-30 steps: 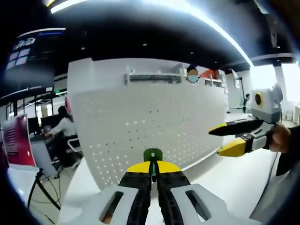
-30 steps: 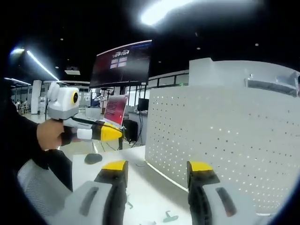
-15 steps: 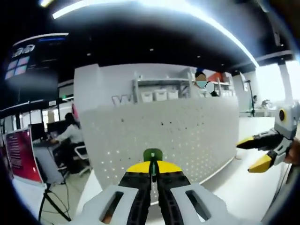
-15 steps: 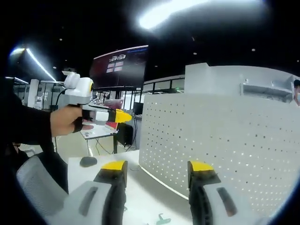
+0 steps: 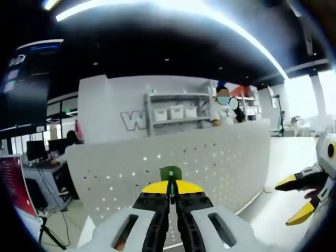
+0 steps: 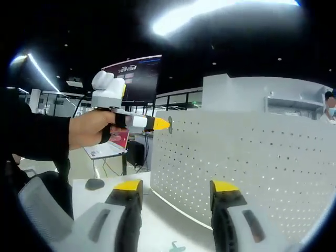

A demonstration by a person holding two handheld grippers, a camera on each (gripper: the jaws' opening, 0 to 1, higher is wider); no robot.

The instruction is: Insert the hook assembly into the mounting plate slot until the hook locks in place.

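Wall lettering: on the grey wall point(image 5: 113, 113) behind the shelf rack, in the left gripper view, one large pale letter "W" point(image 5: 129, 121) can be read; whatever follows it is hidden by the rack.
Hanging screen: the dark screen point(image 6: 137, 79) in the right gripper view carries a line of light text and small coloured panels, too small and blurred to read.
Upper-left sign: the dark screen point(image 5: 29, 79) in the left gripper view shows pale marks at its top corner, not legible.
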